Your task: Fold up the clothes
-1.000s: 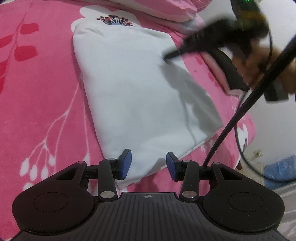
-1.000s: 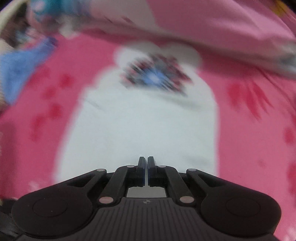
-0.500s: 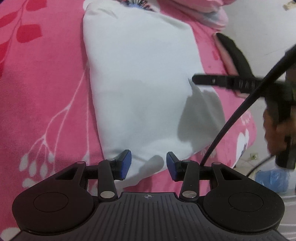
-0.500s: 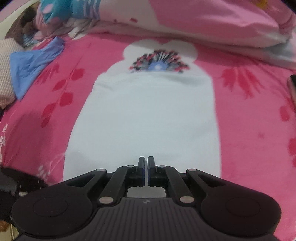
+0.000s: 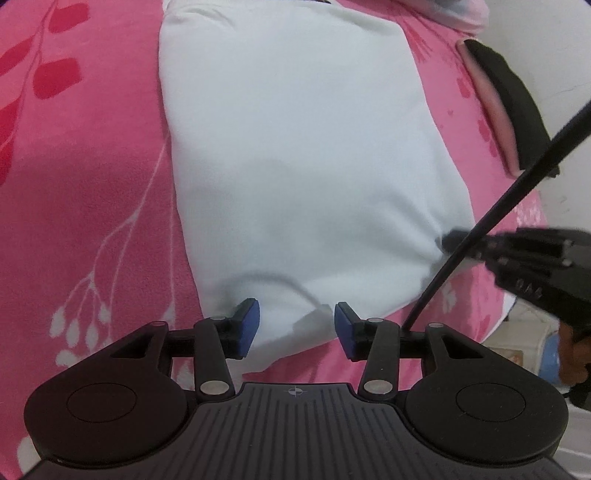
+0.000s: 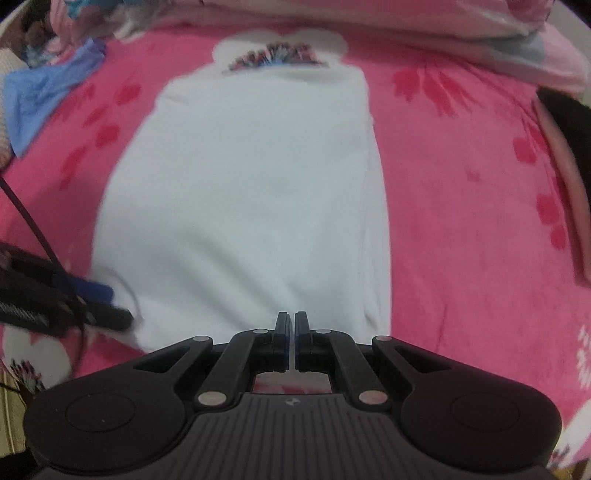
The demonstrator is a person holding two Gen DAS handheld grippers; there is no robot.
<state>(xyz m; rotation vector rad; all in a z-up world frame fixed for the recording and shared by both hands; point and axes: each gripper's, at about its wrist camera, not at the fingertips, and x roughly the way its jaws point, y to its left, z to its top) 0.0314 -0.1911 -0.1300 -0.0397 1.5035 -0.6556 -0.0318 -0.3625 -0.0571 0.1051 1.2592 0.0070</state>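
Two grippers meet at the near hem of one white garment [image 5: 303, 147], which lies flat on the pink floral bedspread [image 5: 81, 206] as a long, narrow panel with straight side edges. This shape suggests its sides are already folded in, though the underside is hidden. A dark printed motif [image 6: 275, 57] shows at the far end of the garment, close to the piled pink bedding [image 6: 369, 14].

The left gripper [image 5: 296, 328] has its blue-padded jaws well apart, straddling the near left corner of the garment, where the cloth is slightly lifted and wrinkled. Nothing is held between the jaws; the spacing suits closing on that corner.

The right gripper [image 6: 290, 341] has its jaws drawn almost together with only a thin slit between them, at the near right part of the hem. Whether any cloth is pinched there cannot be told, since the gripper body hides the edge.

With one gripper at each near corner, the arrangement fits lifting the hem toward the far end of the garment to halve it. It equally fits smoothing a panel just laid down.

A blue cloth [image 6: 44, 96] lies well to the garment's far left, and a dark object [image 5: 506, 99] lies beyond its right edge.
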